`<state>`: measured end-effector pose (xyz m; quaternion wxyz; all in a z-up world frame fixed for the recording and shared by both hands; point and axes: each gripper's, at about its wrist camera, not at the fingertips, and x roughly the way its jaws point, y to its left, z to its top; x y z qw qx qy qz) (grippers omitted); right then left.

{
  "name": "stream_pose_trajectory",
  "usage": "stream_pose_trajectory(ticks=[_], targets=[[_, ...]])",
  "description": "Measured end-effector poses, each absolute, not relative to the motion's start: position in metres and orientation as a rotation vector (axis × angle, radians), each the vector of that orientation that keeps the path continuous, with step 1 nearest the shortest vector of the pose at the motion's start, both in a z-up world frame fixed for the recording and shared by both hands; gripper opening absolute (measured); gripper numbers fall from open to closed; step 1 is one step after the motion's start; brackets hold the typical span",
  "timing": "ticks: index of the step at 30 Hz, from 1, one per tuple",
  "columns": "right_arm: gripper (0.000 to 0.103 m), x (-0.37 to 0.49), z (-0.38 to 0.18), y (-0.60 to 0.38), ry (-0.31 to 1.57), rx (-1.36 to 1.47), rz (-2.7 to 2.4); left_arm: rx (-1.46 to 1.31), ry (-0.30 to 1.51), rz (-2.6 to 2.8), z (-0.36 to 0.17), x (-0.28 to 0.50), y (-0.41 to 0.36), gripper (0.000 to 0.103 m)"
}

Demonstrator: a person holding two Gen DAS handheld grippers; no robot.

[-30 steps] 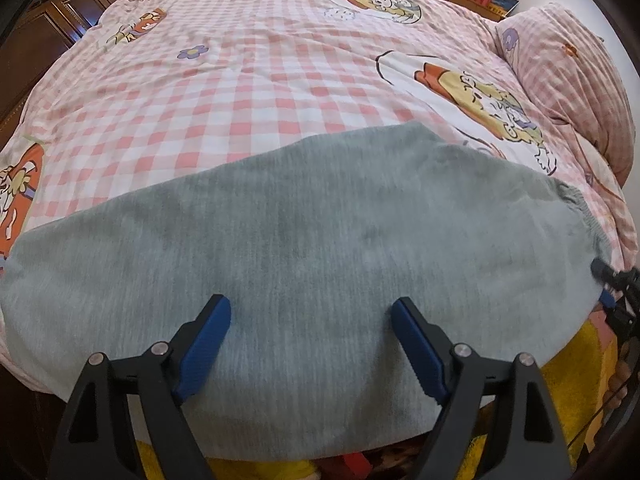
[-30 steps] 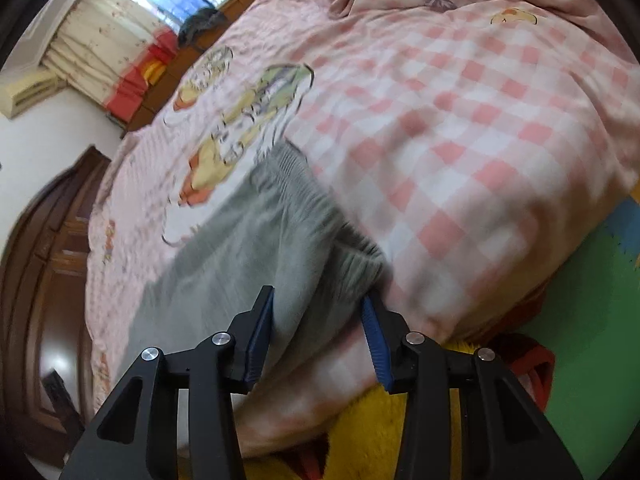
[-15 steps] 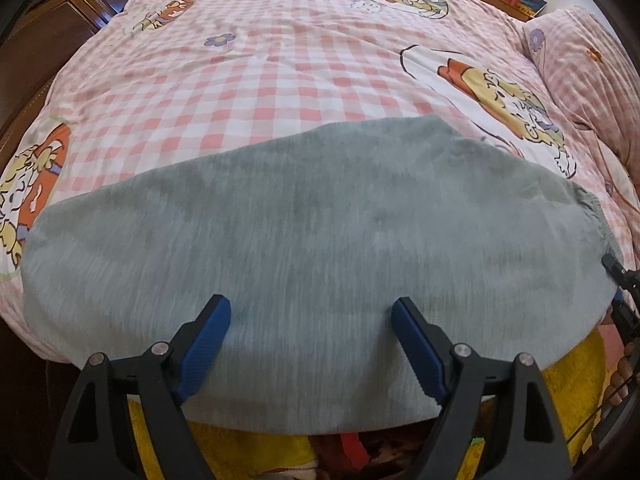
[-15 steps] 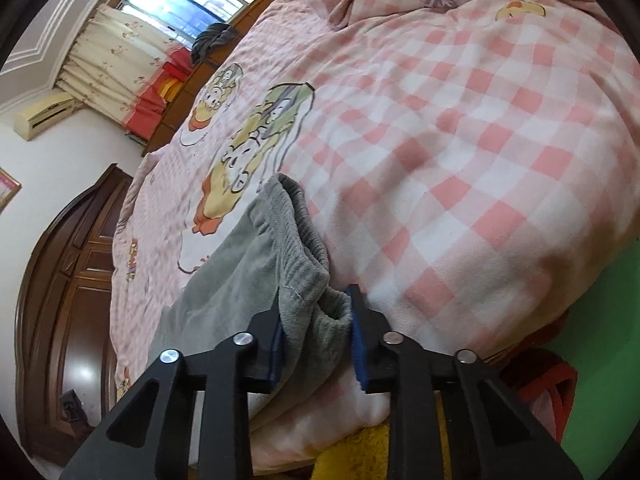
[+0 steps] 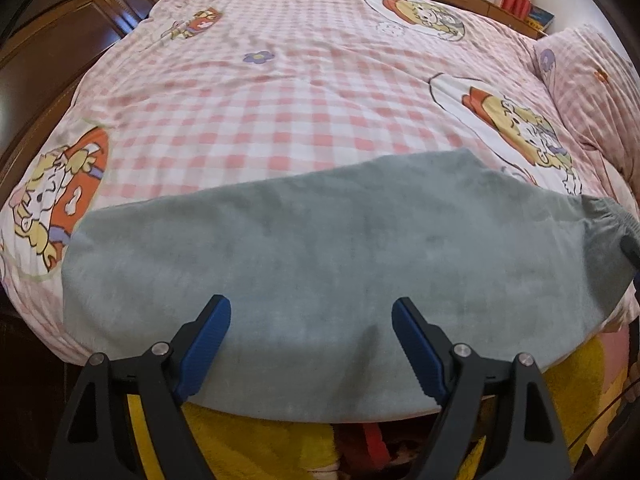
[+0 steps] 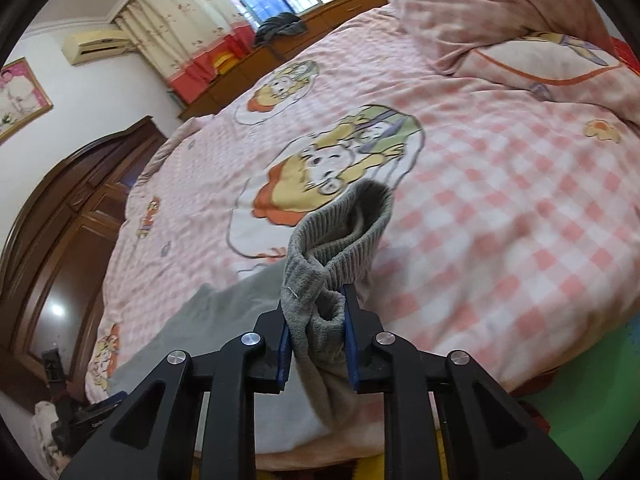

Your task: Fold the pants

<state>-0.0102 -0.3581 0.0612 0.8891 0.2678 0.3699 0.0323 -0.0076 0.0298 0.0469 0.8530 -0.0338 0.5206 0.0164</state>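
Grey pants (image 5: 328, 264) lie spread across the near edge of the bed, their ribbed waistband (image 5: 608, 220) at the far right. My left gripper (image 5: 312, 312) hangs open just above the pants' near hem, blue pads wide apart, nothing between them. In the right wrist view my right gripper (image 6: 314, 308) is shut on the bunched ribbed waistband (image 6: 344, 228), which stands lifted off the bedcover; the rest of the pants (image 6: 192, 332) trail away to the lower left.
A pink checked bedcover (image 5: 280, 112) with cartoon prints covers the bed. A pillow (image 5: 592, 92) lies at the right. Dark wooden furniture (image 5: 52, 52) stands along the left. Yellow fabric (image 5: 256, 440) and a green floor mat (image 6: 592, 408) lie below the bed's edge.
My right gripper closed on the waistband and lifted it off the bedcover. The left gripper stayed open while its view drew back slightly from the pants.
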Motion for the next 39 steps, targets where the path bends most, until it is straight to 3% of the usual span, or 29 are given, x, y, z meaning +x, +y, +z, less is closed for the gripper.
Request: stream_pose_trajectory(ticks=[9,24,29,39], targets=[[0.021,-0.008,0.052,-0.369,0.796,0.499,-0.052,-0.089,1.089,0.099,0.042,-0.016,0.068,0.086],[0.021,-0.013,0.032,-0.39,0.837,0.566,-0.098,-0.139,1.042,0.394,0.034,-0.031,0.21,0.086],[0.021,-0.015,0.035,-0.391,0.831,0.588,-0.083,-0.242,1.066,0.363,0.014,-0.028,0.222,0.086],[0.02,-0.007,0.081,-0.322,0.789,0.441,0.121,-0.22,1.039,0.334,0.025,-0.032,0.21,0.086]])
